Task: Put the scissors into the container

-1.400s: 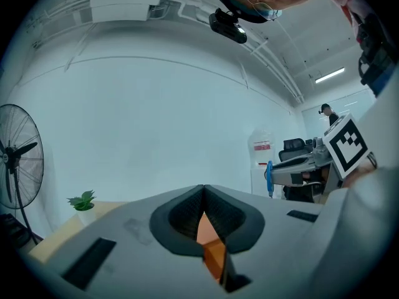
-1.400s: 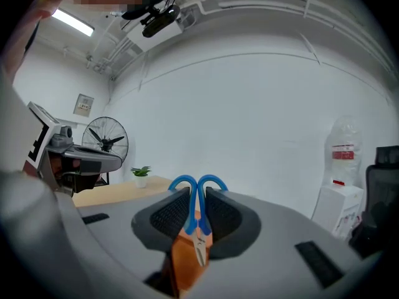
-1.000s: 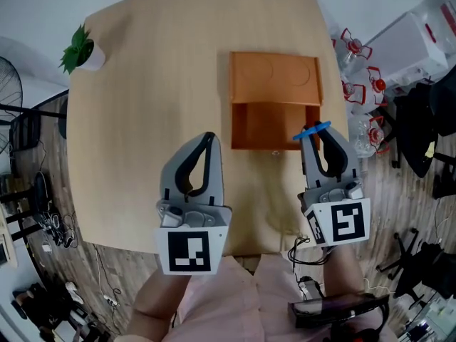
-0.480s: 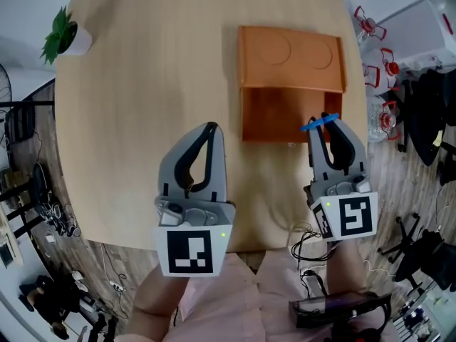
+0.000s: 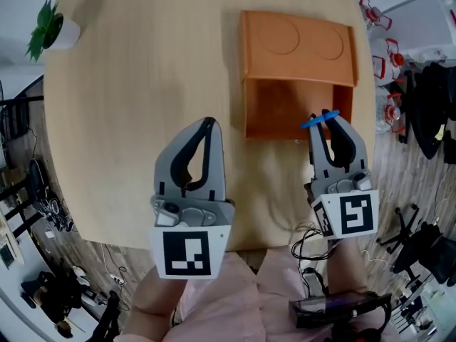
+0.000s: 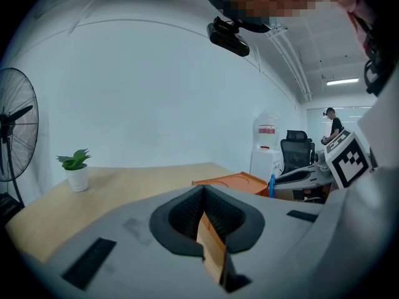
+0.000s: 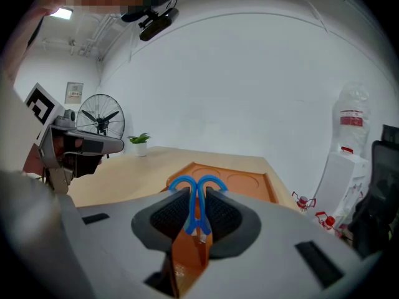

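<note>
Blue-handled scissors (image 5: 319, 120) (image 7: 197, 199) are pinched between the jaws of my right gripper (image 5: 328, 122) (image 7: 197, 220), handles up, blades hanging down. That gripper hovers over the near right edge of the orange container (image 5: 296, 77) (image 7: 234, 185), above its open compartment (image 5: 281, 109). A flat lid part with two round dents forms the container's far half. My left gripper (image 5: 206, 125) (image 6: 202, 220) is shut with nothing in it, over bare table to the left of the container (image 6: 237, 182).
A small potted plant (image 5: 48, 27) (image 6: 76, 169) stands at the far left of the round wooden table (image 5: 149, 84). A fan (image 6: 15, 136) stands beyond the table's left side. Office chairs and water bottles (image 5: 388, 55) crowd the floor on the right.
Both grippers have moved forward toward the container; the scissors now hang over its open compartment instead of short of its near edge. The jaws' states are unchanged.
</note>
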A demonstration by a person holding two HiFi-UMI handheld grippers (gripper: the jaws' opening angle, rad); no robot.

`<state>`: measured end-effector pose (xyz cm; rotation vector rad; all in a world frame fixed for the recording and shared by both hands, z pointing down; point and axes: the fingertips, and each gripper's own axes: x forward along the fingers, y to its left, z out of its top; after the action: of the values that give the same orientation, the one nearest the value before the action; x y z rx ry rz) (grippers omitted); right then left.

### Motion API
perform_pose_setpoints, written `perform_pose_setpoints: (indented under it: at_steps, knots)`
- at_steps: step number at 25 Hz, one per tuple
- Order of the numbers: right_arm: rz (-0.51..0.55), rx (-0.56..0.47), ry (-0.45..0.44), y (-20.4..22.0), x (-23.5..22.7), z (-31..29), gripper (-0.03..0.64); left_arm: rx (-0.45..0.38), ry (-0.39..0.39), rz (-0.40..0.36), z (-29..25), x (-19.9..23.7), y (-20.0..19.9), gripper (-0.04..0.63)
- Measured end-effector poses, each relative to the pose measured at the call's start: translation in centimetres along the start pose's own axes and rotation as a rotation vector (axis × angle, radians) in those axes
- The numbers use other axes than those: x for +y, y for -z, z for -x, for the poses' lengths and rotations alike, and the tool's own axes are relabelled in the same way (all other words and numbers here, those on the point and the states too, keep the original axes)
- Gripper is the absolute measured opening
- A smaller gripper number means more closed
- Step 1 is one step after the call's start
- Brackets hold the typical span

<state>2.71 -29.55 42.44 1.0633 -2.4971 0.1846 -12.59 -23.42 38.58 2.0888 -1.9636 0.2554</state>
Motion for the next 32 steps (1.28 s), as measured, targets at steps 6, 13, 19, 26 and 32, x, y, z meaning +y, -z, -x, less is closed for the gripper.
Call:
perform_pose_setpoints:
  at_steps: [6,13,19,26,32]
  knots:
    - [0.003,-0.009,-0.005,0.0,-0.2,-0.8,0.083,0.016,0.006,0.014,-0.6,-0.1,1.1,0.009]
    - [0.024,0.011,-0.064,0.4,0.7,-1.9,0.083,0.022,-0.011,0.021,-1.1,0.3,1.5,0.009]
    - [0.031,0.039,-0.095,1.5,0.9,-3.2,0.083,0.043,-0.028,0.026,-1.9,0.9,2.4,0.009]
    - [0.035,0.054,-0.137,1.5,2.1,-4.0,0.086,0.054,-0.048,0.031,-1.9,1.8,2.7,0.009]
    - [0.052,0.069,-0.17,1.9,3.1,-4.3,0.09,0.061,-0.064,0.031,-1.9,2.0,2.9,0.009]
